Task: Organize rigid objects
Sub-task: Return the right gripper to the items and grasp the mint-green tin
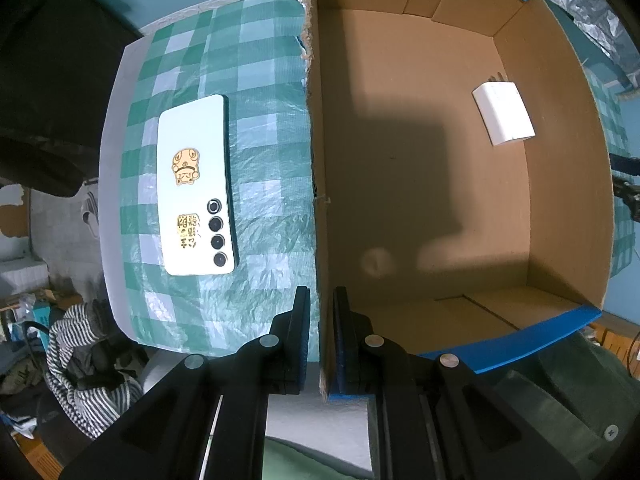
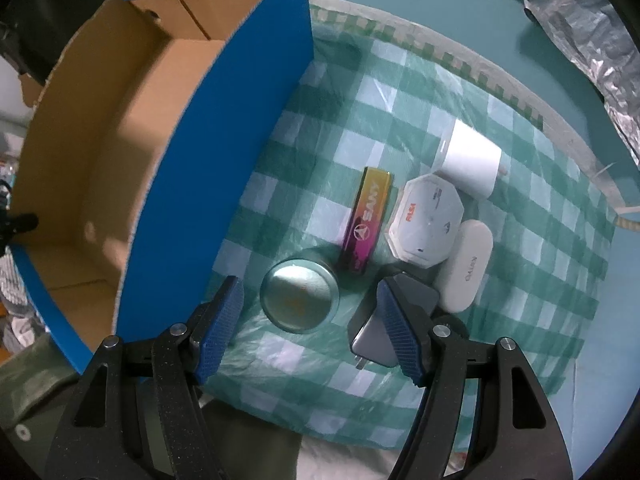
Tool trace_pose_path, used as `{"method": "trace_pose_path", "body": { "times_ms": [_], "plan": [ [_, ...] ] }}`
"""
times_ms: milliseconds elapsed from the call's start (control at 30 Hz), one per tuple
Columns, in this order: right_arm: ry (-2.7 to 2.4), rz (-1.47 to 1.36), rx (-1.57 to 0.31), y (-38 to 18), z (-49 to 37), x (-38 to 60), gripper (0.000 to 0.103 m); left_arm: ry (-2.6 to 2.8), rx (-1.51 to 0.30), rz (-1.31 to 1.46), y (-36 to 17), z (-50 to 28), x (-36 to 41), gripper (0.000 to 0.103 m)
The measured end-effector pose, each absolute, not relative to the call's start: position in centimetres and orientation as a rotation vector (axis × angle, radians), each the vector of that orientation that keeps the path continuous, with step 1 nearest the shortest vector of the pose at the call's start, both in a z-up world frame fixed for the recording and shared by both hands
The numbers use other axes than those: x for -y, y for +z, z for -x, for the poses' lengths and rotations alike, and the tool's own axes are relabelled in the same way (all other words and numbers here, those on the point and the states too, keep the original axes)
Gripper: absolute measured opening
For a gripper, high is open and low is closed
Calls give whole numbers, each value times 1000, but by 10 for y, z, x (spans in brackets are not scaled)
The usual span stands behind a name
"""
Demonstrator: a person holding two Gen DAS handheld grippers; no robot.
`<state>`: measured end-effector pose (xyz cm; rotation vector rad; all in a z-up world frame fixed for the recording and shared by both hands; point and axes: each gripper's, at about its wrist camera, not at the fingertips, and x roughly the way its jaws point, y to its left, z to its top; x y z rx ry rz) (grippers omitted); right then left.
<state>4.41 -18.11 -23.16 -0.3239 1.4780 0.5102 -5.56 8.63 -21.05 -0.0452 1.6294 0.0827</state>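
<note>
Two black handheld grippers with blue pads

The left gripper (image 1: 322,340) and right gripper (image 2: 310,328) share matte black angular linkage arms, round silver pivot screws, and flat fingers (image 2: 218,328) faced with blue cross-hatched rubber.

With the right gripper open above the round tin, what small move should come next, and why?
Probably lower the right gripper a little more and close on the round tin. Its jaws stand open on either side of the tin without touching it, and the left gripper already clamps the box wall.

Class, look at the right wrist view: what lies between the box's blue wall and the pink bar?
The round tin, standing on the checked cloth between the box and the pink bar, nearer the camera; seen in the right wrist view.
</note>
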Motion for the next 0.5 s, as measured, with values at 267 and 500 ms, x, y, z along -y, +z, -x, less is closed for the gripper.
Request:
{"method": "trace_pose_path", "body": {
  "times_ms": [267, 500],
  "plan": [
    [505, 334, -1497, -250, -42, 177, 69, 84, -1631, 55, -211, 60, -91, 11],
    [496, 330, -1512, -262, -43, 167, 48, 83, -1622, 53, -209, 60, -90, 11]
  ]
}}
